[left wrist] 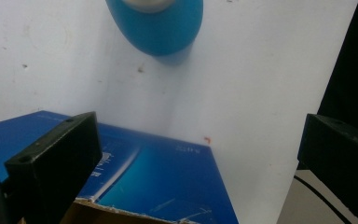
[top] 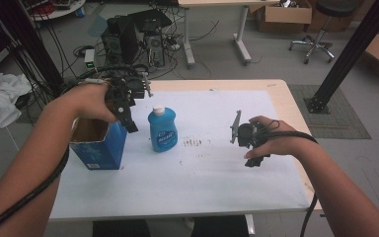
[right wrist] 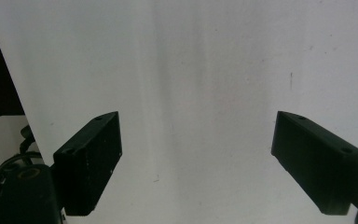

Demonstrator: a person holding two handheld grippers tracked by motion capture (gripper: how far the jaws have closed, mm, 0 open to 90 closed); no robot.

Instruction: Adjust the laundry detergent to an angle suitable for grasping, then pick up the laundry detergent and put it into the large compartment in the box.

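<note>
High view: my left gripper (top: 128, 121) hangs over the open blue box (top: 98, 145), just beside the blue bottle (top: 162, 129), prob lined up to reach for it. Right gripper (top: 249, 140) waits well apart over the white table (top: 217, 187).

Left gripper view: jaws wide, nothing btwn; box edge below, bottle ahead.

Right gripper view: jaws wide, bare table.

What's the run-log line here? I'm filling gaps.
left gripper: open, over blue box | right gripper: open, empty | blue bottle: upright on table
</note>
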